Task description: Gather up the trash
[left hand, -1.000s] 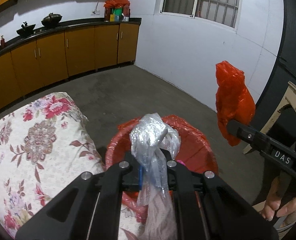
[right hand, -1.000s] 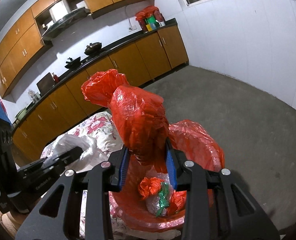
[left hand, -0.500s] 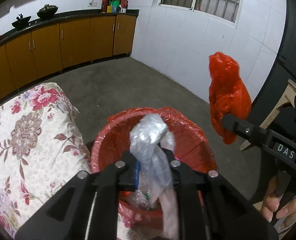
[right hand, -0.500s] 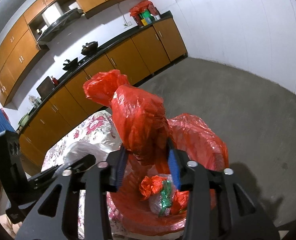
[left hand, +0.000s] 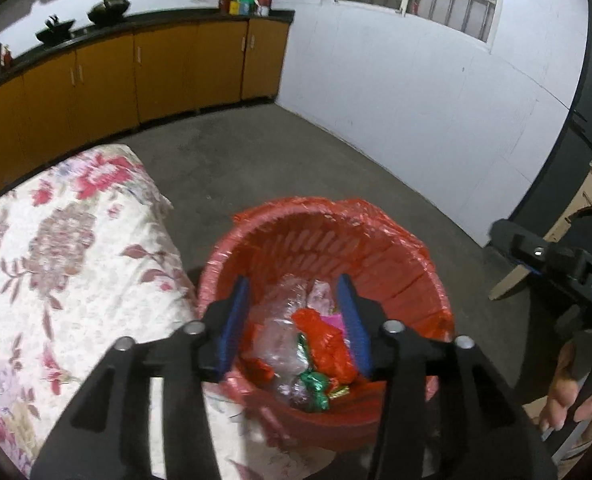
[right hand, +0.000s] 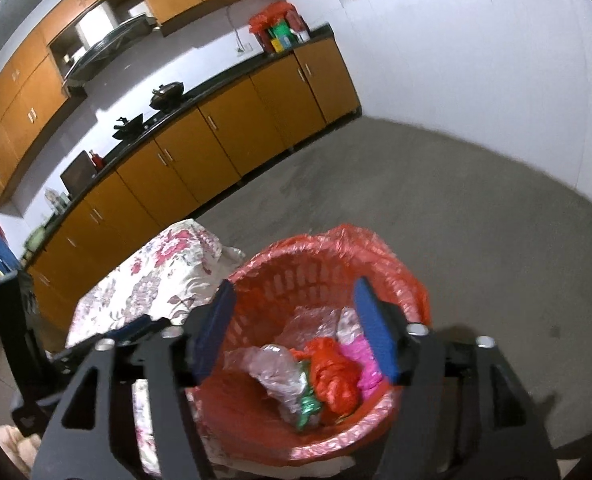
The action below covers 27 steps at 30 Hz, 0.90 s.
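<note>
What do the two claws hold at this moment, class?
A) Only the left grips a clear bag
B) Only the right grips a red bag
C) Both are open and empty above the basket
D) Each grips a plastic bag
C: the left claw and right claw both gape with nothing between their blue pads, over the red basket of trash.

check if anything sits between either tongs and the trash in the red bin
Nothing visible does. Both the left tongs and the right tongs hang open and empty above the red bin, looking straight down its open mouth onto the crumpled trash inside.
</note>
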Available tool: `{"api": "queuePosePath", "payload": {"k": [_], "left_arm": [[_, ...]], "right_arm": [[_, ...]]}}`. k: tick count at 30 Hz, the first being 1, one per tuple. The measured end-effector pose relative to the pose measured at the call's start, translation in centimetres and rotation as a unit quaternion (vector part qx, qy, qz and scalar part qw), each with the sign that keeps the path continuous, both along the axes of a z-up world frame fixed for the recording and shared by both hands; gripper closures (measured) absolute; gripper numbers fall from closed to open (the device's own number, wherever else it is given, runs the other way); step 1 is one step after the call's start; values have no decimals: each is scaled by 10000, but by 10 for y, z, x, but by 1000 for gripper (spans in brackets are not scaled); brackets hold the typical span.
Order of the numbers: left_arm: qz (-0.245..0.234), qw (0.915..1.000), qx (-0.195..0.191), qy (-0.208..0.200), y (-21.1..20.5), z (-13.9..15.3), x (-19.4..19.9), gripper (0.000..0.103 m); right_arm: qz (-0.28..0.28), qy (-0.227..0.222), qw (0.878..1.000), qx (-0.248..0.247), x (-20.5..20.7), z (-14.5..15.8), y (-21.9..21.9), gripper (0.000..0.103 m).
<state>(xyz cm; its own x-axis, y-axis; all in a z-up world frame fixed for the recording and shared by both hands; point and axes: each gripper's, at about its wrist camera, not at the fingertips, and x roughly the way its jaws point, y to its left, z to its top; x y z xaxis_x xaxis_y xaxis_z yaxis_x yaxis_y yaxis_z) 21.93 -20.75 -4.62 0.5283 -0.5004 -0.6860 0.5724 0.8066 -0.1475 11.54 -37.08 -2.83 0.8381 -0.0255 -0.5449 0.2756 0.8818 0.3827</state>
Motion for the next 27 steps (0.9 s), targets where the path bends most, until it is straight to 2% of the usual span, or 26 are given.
{"api": "queuePosePath", "payload": {"k": [1,2,4,6,9,12,14,19,24,27], "left_arm": [[42,10000,12,-87,3,3,-3,47],[92,9998,21,-193,8,8,-7,41],[216,9988,29,-440,18,17,-18,29],[371,9967,47,-716,30,28,-31,15],[587,9912,174,-1172,46,40,-55,6],[778,9851,239,-1515,64,50,-79,4],[927,9815,227,-1661,78,55,-96,4],[1334,9757,141,-1733,105,59,-128,4],[1810,9672,139,-1774,131,58,-155,4],[1966,9658,134,-1686,144,56,-167,4]], "right_arm": [[-21,-61,9998,-185,-5,6,5,25],[-45,-106,9993,-343,-8,11,10,21],[-112,-163,9979,-617,-14,18,18,7],[-281,-253,9942,-1008,-24,29,29,3],[-577,-355,9872,-1446,-39,38,43,2],[-831,-418,9822,-1635,-56,42,55,2],[-704,-440,9833,-1619,-64,42,63,2],[-449,-320,9818,-1819,-78,39,89,2],[-224,-349,9820,-1841,-93,38,111,2],[-140,-432,9789,-1995,-104,38,126,2]]}}
